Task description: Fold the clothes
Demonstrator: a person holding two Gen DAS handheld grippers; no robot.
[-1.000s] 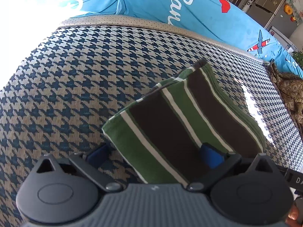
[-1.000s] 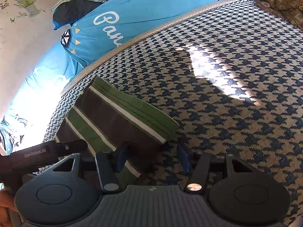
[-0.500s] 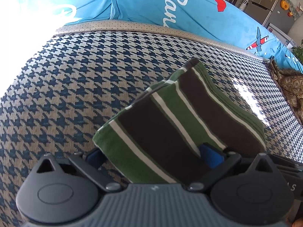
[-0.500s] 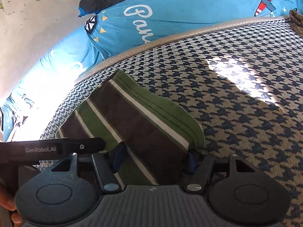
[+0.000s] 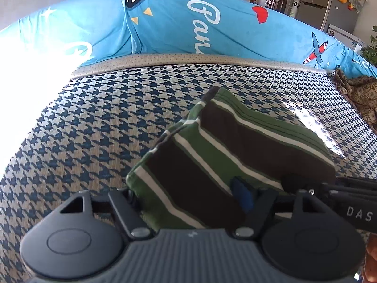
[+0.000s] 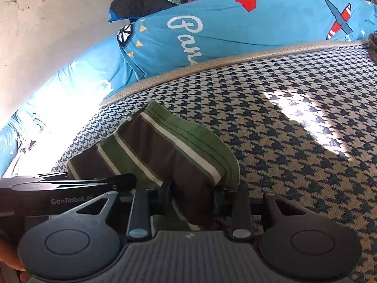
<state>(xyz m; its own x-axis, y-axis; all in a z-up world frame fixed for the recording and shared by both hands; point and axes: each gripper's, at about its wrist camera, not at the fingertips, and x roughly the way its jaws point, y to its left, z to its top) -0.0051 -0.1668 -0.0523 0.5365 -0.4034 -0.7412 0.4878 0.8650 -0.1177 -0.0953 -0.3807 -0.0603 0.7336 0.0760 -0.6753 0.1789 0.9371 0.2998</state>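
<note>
Stripes of green, brown and white are running across the folded cloth (image 5: 226, 155). It is sitting up off the blue and tan checked bed cover (image 5: 94, 127), between the two grippers. The left gripper (image 5: 188, 195) is squeezing the near end of the cloth between its fingers. The right gripper (image 6: 192, 195) is pinching the same cloth from the other side, and its fingers are pressing into the fabric. The two grippers are sitting very close, side by side. A big blue pillow (image 6: 212, 30) with white writing is lying along the far edge of the bed. A brown patterned cloth (image 5: 360, 96) is lying far off to the right.
</note>
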